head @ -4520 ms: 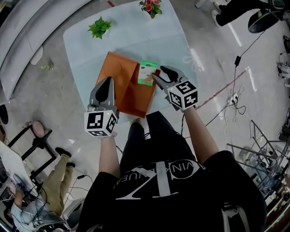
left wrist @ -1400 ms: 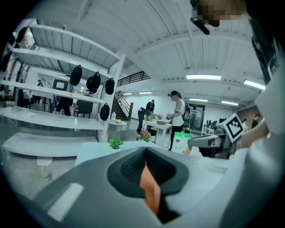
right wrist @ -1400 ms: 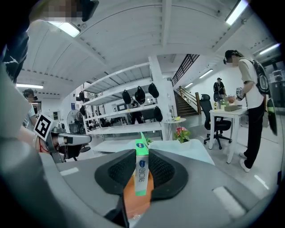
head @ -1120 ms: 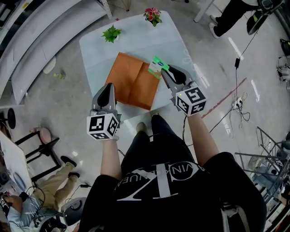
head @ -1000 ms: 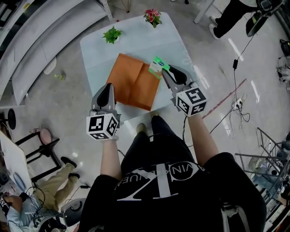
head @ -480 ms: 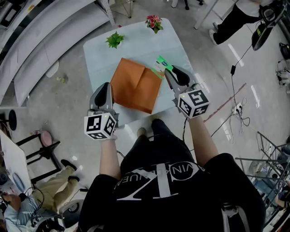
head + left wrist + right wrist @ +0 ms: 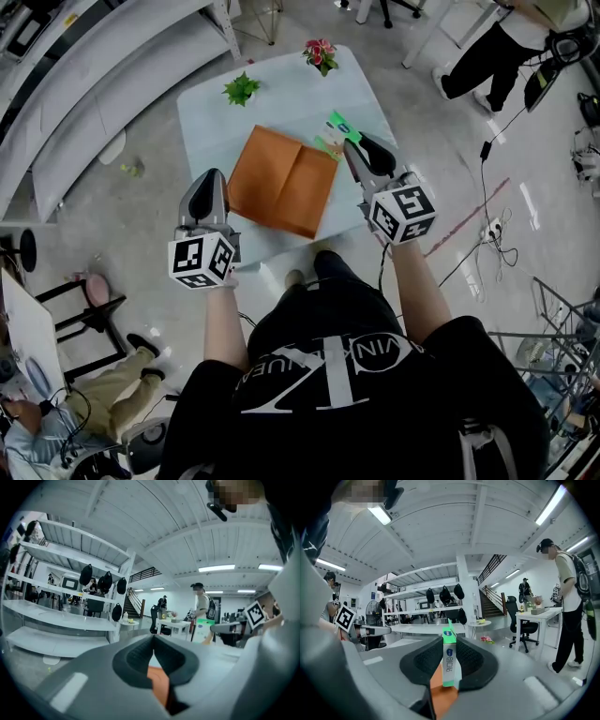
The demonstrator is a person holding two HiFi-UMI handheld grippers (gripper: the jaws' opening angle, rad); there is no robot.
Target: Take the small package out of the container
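The container is a flat orange envelope (image 7: 281, 178) lying on the pale table (image 7: 281, 94). The small package (image 7: 336, 131) is a green-and-white carton held up in the air, above the envelope's right edge. My right gripper (image 7: 349, 142) is shut on it; in the right gripper view the carton (image 7: 448, 660) stands upright between the pads (image 7: 472, 660), with the envelope (image 7: 440, 698) below. My left gripper (image 7: 208, 178) hangs over the floor left of the table, apart from the envelope. Its jaws (image 7: 153, 639) meet at the tip with nothing between them.
A small green plant (image 7: 242, 89) and a pink flower pot (image 7: 321, 52) stand at the table's far edge. White shelving (image 7: 84, 66) runs along the left. A person (image 7: 478, 56) stands at the top right, another sits at the bottom left (image 7: 103, 375). Cables (image 7: 487, 141) cross the floor at right.
Both grippers have risen and the table looks smaller below them. The right one still grips the package, now higher above the envelope's right edge. The envelope has not moved.
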